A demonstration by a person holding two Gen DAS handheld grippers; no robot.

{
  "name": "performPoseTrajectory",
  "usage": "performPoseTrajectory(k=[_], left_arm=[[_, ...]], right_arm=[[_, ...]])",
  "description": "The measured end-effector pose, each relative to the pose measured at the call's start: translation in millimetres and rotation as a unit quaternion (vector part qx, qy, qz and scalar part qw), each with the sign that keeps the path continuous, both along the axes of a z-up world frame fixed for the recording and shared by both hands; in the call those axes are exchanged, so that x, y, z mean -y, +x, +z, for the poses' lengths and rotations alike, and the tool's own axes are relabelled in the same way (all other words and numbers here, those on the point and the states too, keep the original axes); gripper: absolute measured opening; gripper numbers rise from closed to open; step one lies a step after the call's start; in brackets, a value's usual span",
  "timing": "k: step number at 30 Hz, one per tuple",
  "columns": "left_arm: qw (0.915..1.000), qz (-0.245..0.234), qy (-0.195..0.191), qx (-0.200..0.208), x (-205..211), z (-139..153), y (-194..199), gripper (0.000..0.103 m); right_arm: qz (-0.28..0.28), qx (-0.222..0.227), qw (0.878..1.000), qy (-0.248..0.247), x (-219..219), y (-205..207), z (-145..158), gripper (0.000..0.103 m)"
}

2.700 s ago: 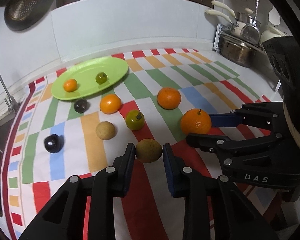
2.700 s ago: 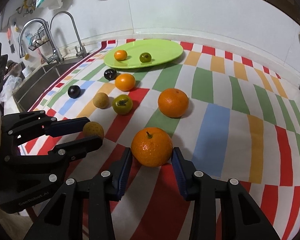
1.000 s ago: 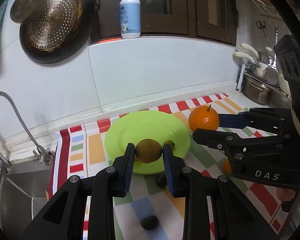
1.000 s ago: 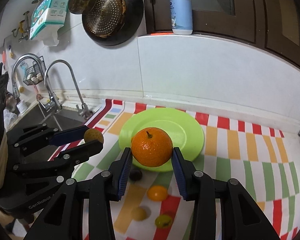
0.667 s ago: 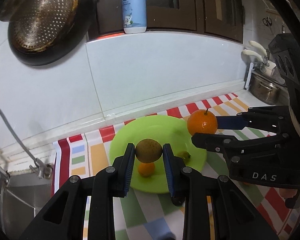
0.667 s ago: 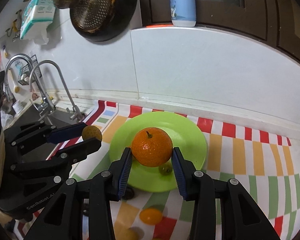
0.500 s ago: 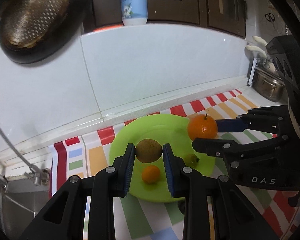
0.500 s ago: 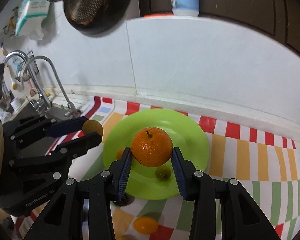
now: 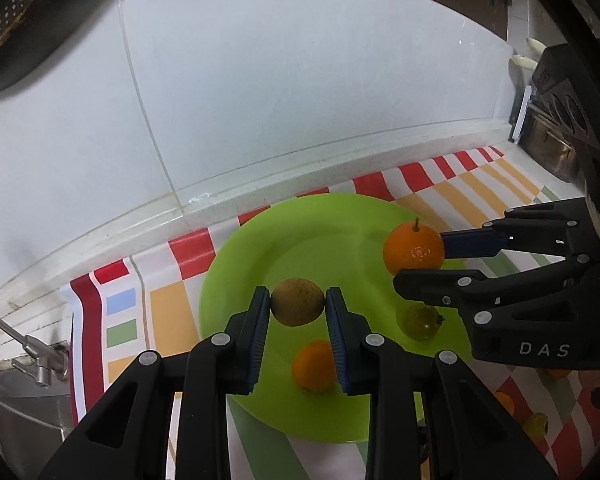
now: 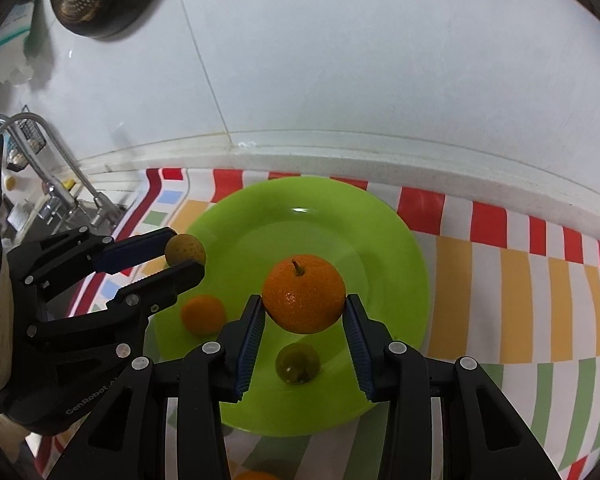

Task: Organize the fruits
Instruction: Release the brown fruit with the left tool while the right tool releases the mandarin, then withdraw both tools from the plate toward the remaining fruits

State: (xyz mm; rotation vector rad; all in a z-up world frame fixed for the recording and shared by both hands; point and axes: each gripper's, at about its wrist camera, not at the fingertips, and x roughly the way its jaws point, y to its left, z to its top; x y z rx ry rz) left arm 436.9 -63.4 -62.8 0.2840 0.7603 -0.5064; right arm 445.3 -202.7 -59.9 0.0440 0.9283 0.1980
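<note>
Fingers of the left gripper (image 9: 297, 305) clamped on a small brownish-yellow fruit (image 9: 297, 301), blue ribbed pads pressing both flanks; fingers of the right gripper (image 10: 304, 312) parted wider and closed on a large orange (image 10: 303, 293) with its stem up. Both fruits hang above the green plate (image 10: 384, 248), not touching it

Risks, judged:
- round, firm fruit on a smooth, glossy plate: released from height, either could roll to the shallow rim and off onto the cloth
- plate already carries a small orange fruit (image 10: 203, 314) and a small green fruit (image 10: 297, 363), lying under and beside the held ones; a drop could knock them, or the black fingers could nudge them on descent
- the two grippers work close together over one plate; finger-to-finger contact is possible

Materials: brownish fruit matte and speckled; large orange dimpled, slightly shiny; plate looks like hard plastic, round, shallow; striped cloth (image 10: 512, 280) flat over the table, its material unclear; white tiled wall (image 10: 380, 80) behind
</note>
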Motion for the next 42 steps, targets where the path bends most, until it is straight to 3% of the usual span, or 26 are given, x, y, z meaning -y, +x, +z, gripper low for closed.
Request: performPoseTrajectory(k=[2,6,10,12,21,24,28,42], left_arm=[[1.0,-0.002,0.0,-0.003,0,0,3,0.029],[1.0,0.009,-0.001,-0.003,-3,5,5,0.04],[0.9998,0.019,-0.007,0.004,-11,14,-6,0.041],[0.9996,0.024,-0.006,0.012,-15,20,-15,0.046],[0.9988,0.025,-0.013,0.041,-30,52,-73,0.059],[0.9983,0.028,-0.018,0.049,-35,62,-92,0.06],[0.9978,0.028,-0.023,0.055,-40,69,-114,0.062],[0.9936,0.075,-0.029,0.079,-63,76,-178,0.071]], right_arm=[[0.002,-0.001,1.0,0.0,0,1,-2,0.042],[-0.005,0.004,1.0,-0.004,1,2,-1,0.042],[-0.017,0.014,1.0,-0.002,4,-6,7,0.045],[-0.016,0.023,1.0,-0.011,1,-14,12,0.045],[-0.018,0.081,0.996,-0.027,-12,-71,48,0.045],[-0.027,0.095,0.995,-0.022,-13,-92,58,0.052],[-0.03,0.111,0.993,-0.024,-17,-119,68,0.053],[-0.079,0.148,0.985,-0.045,-20,-189,75,0.053]])
